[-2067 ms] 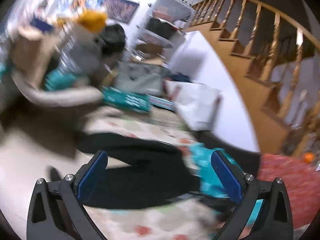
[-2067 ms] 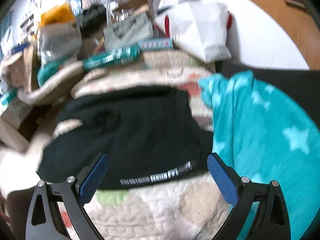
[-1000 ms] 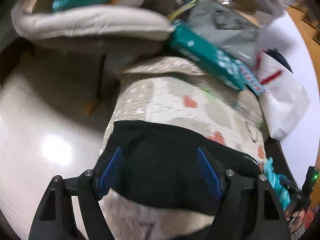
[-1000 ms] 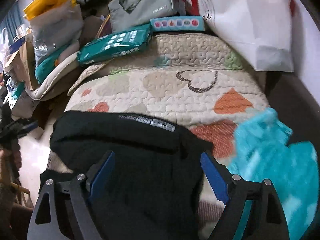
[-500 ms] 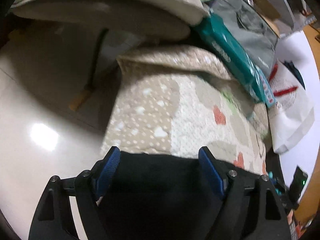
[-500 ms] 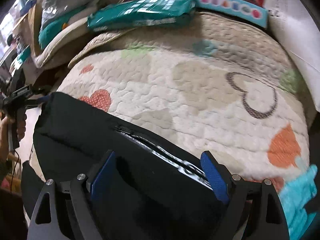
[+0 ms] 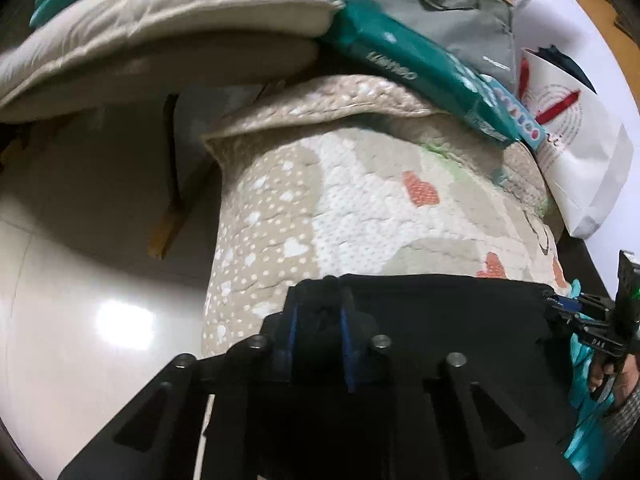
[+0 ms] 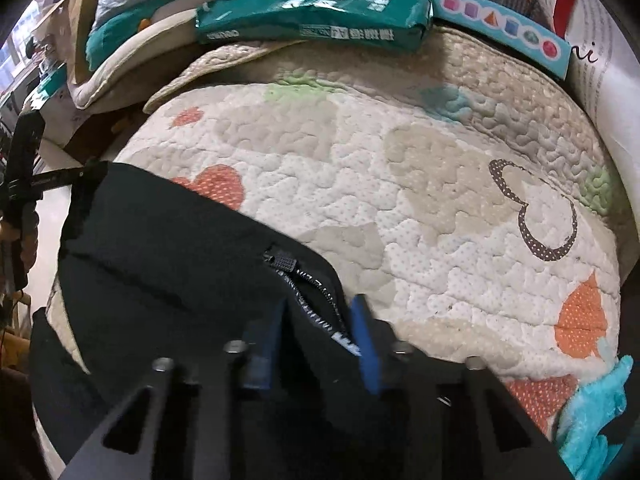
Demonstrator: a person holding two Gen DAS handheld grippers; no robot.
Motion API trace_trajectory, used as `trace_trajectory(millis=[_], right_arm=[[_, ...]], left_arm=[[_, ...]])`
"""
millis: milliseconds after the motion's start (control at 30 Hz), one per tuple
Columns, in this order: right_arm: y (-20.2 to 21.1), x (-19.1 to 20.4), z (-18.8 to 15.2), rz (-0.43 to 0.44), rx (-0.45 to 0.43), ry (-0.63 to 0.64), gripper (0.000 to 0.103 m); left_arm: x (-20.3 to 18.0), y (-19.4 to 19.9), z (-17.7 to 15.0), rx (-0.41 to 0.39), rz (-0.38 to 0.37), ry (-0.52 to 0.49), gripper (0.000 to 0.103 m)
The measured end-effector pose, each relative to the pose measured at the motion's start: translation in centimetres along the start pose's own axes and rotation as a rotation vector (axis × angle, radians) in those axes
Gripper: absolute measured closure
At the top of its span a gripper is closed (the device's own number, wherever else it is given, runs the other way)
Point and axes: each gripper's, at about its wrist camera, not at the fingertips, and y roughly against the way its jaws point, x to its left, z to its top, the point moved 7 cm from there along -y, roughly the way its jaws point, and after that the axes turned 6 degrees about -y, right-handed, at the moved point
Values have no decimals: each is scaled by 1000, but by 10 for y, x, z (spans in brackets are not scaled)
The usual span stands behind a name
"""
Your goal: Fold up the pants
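Pinching the black pants at 2 spots along their far edge is what I have just done: both sets of jaws were spread wide half a second ago and have just been closing, with black cloth between the pads in each view. My left gripper is clenched on a small bunched peak of fabric at the left corner of that edge. My right gripper is clamped on the edge with the printed band, just below the zipper pull.

The pants lie flat on the near part of the quilted heart-print mat, their far edge running straight between my 2 grips, the rest of the mat beyond it bare. With both corners caught, I judge the fold can start: lifting them together and carrying the edge over.

Further out, a green package and a pale blue box rest at the mat's far end, a teal fleece blanket bunches at the right, and a beige cushion sits over the glossy floor at the left.
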Motion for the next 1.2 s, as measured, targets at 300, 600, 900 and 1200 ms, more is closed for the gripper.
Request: trace_trajectory(millis=[300,600,900,1200], right_arm=[[35,17,-10,-100,-45,15,84],[89,49,-63,-140,-69,68,87],[114,78,-146,-103,-6,108,89],[102,104,-237,-85,155,196,89]], left_arm=[[-30,45,6,-69,5,-68,89],[-58,126,-19,-167,11,-102,89],[-80,180,-100,-181,72,-130,88],[-78,176,-196,-35,195,-184,83]])
